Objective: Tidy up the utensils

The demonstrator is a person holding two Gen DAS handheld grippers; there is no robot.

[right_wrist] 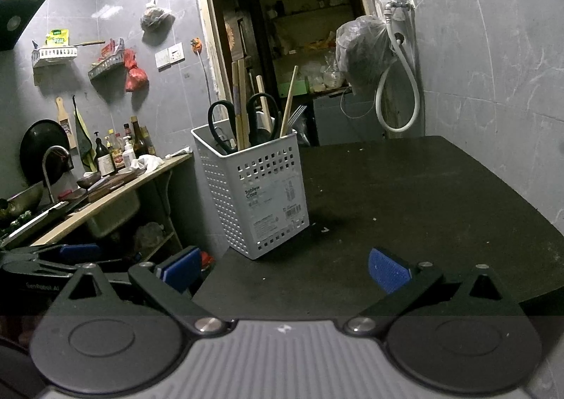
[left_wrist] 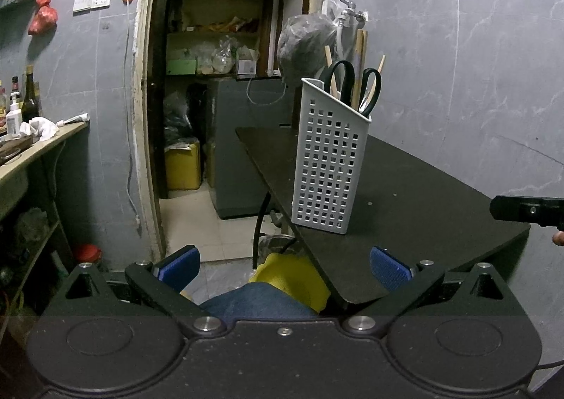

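A white perforated utensil holder (left_wrist: pixel 329 155) (right_wrist: pixel 255 192) stands upright on the black table (left_wrist: pixel 416 208) (right_wrist: pixel 405 201) near its left edge. Black-handled scissors (left_wrist: pixel 352 85) (right_wrist: pixel 243 120), wooden chopsticks (right_wrist: pixel 240 99) and metal utensils (right_wrist: pixel 295 118) stick out of it. My left gripper (left_wrist: pixel 284 266) is open and holds nothing; it hangs at the table's near corner, short of the holder. My right gripper (right_wrist: pixel 283 268) is open too, with nothing between its blue pads (right_wrist: pixel 387 274), just in front of the holder. The right gripper's tip (left_wrist: pixel 525 210) shows at the right edge of the left wrist view.
A kitchen counter (right_wrist: pixel 105 201) with bottles (right_wrist: pixel 105 152), a cloth and a sink runs along the left wall. An open doorway (left_wrist: pixel 218 81) leads to a storeroom. A plastic bag (right_wrist: pixel 363 53) and a tap with hose (right_wrist: pixel 398 64) hang by the doorframe. A person's knee (left_wrist: pixel 261 300) sits below my left gripper.
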